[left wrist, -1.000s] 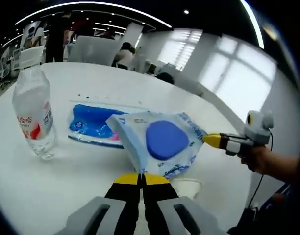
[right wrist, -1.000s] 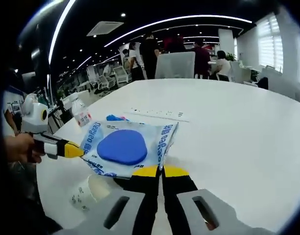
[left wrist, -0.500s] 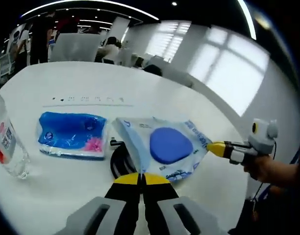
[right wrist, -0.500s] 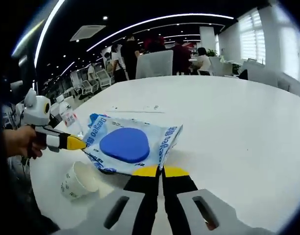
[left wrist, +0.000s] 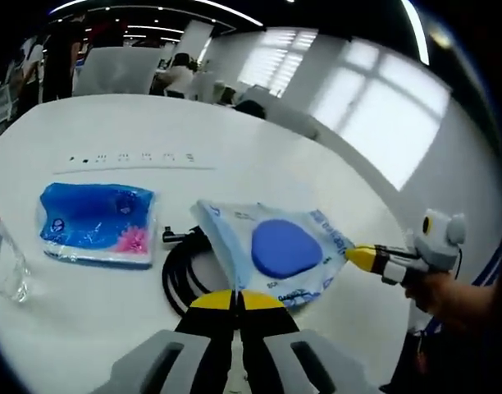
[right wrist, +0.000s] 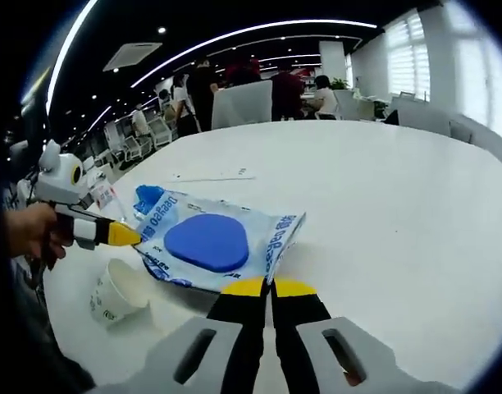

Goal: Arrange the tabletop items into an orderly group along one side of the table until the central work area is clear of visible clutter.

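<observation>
Held between both grippers above the white tabletop (left wrist: pixel 87 312): a pale blue wet-wipe pack (left wrist: pixel 271 254) with a dark blue oval lid, lifted and tilted.

Left gripper (left wrist: pixel 237 301): yellow-tipped fingers pressed together, pinching the near edge of the pack. Seen again in the right gripper view at far left, gripped by a hand (right wrist: pixel 25 234), its yellow tip touching the pack's corner.

Right gripper (right wrist: pixel 266 288): fingers likewise closed tight on the pack's edge (right wrist: pixel 206 246). In the left gripper view, reached in from the right, yellow tip on the pack's far corner, held by a hand (left wrist: pixel 440 295).

Lying flat on the tabletop well to the left of the pack in the left gripper view: a blue tissue packet (left wrist: pixel 95 223) with a pink mark. Just beside and partly under the lifted pack: a coiled black cable (left wrist: pixel 181 275). At the far left edge: part of a clear bottle (left wrist: pixel 1 267).

In the right gripper view, tipped on its side near the table edge below the pack: a white paper cup (right wrist: pixel 118 293).

Beyond the tabletop: office chairs and people, blurred.
</observation>
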A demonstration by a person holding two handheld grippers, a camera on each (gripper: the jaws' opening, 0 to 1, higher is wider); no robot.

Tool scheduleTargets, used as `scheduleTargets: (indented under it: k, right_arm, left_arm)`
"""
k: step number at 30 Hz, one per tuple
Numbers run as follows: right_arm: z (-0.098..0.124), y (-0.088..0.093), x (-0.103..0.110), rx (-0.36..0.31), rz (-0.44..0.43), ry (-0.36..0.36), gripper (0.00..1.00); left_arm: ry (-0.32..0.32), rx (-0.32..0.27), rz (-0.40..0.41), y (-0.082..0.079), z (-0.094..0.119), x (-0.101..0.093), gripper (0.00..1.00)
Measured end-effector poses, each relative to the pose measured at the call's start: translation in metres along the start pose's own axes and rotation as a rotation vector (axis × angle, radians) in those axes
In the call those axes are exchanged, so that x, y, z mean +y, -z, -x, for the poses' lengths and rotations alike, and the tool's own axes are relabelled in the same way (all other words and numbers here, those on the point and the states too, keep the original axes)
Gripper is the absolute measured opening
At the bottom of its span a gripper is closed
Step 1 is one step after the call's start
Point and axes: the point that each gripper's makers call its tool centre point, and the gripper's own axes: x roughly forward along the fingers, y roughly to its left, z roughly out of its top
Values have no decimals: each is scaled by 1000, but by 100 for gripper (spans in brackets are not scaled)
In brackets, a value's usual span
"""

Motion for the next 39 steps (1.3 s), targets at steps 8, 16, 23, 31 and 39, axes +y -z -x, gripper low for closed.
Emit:
scheduleTargets:
  k: [8,16,23,31,39]
  right_arm:
    - [3,9,-5,19,2,17,0]
    - [11,13,-8,12,-7,45,0]
    - [15,18,-10,17,1,57,0]
    - [19,22,-19,22,10,87,0]
    - [27,30,-27,22,1,113,0]
  left_arm:
    - [7,20,-13,1,-3,-4,0]
    - [23,36,-50,1,-5,-12,0]
    - [37,40,-55,2,-6,-14,0]
    - [64,48,-70,5,-11,-21,0]
    - [93,45,-101,6,-14,-34,0]
